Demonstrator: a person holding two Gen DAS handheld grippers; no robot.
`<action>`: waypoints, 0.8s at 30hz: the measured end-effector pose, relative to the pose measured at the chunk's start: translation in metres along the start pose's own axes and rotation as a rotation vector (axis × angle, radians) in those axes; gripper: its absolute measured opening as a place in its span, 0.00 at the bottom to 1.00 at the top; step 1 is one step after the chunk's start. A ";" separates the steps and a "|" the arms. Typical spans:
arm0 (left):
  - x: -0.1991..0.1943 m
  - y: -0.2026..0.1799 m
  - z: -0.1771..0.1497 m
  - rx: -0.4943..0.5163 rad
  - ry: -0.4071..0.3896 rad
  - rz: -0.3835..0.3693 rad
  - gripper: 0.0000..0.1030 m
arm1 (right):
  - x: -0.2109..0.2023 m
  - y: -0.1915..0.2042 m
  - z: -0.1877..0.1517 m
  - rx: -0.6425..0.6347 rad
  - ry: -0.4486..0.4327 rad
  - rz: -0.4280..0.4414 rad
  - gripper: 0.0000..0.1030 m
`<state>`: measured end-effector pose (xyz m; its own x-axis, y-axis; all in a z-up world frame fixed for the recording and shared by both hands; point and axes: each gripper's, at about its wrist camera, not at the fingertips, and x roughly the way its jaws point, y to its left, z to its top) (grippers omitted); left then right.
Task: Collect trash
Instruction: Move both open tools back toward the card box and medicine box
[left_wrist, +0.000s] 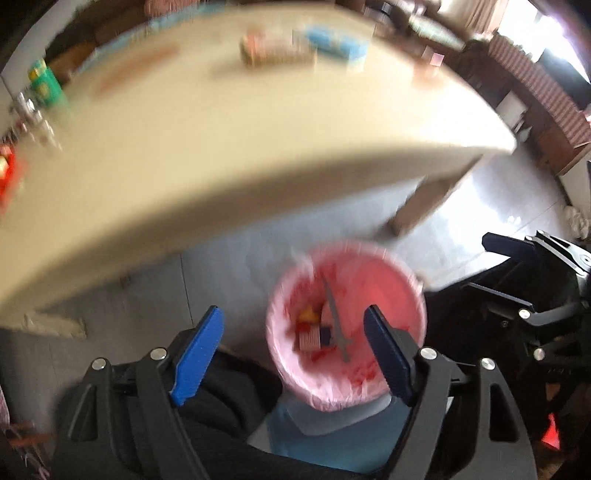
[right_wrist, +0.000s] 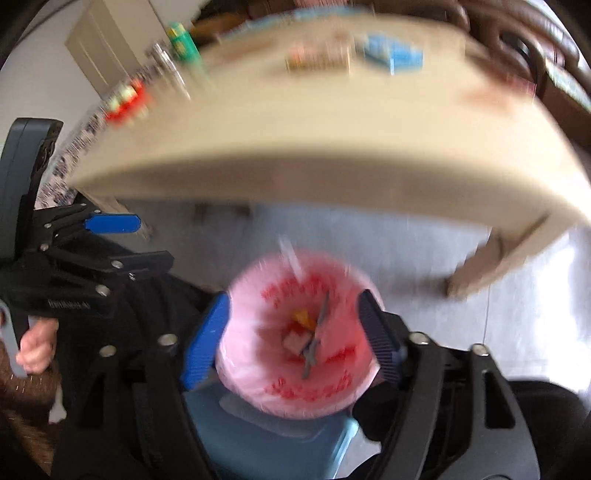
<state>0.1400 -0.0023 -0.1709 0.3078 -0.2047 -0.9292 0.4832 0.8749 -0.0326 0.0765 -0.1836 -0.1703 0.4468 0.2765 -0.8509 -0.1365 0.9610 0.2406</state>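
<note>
A bin lined with a pink bag (left_wrist: 369, 280) (right_wrist: 266, 373) stands on the floor below the table's near edge. Inside lie a grey toy sword (left_wrist: 334, 314) (right_wrist: 317, 332), a yellow piece and small cartons. My left gripper (left_wrist: 293, 350) is open and empty above the bin's left side. My right gripper (right_wrist: 291, 339) is open and empty right over the bin; it also shows at the right of the left wrist view (left_wrist: 517, 273). On the table lie a blue carton (left_wrist: 332, 42) (right_wrist: 395, 53) and a brownish carton (left_wrist: 273, 48) (right_wrist: 317, 55). Both views are blurred.
The beige table (left_wrist: 207, 147) (right_wrist: 332, 140) spans both views, one leg (left_wrist: 424, 199) at the right. A green can (left_wrist: 44, 83) (right_wrist: 184, 44), clear bottles and red items stand at its left. A blue stool (right_wrist: 266, 439) sits under the bin. Grey floor lies around.
</note>
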 end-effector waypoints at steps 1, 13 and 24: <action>-0.013 0.001 0.007 0.013 -0.031 0.012 0.76 | -0.013 0.001 0.008 -0.012 -0.033 -0.001 0.76; -0.147 0.004 0.075 0.143 -0.298 0.121 0.92 | -0.139 0.026 0.101 -0.183 -0.363 -0.060 0.86; -0.152 -0.006 0.112 0.295 -0.308 0.106 0.92 | -0.147 0.019 0.133 -0.240 -0.393 -0.087 0.87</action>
<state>0.1821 -0.0260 0.0114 0.5772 -0.2809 -0.7668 0.6352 0.7445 0.2054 0.1261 -0.2052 0.0213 0.7603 0.2219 -0.6105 -0.2638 0.9643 0.0221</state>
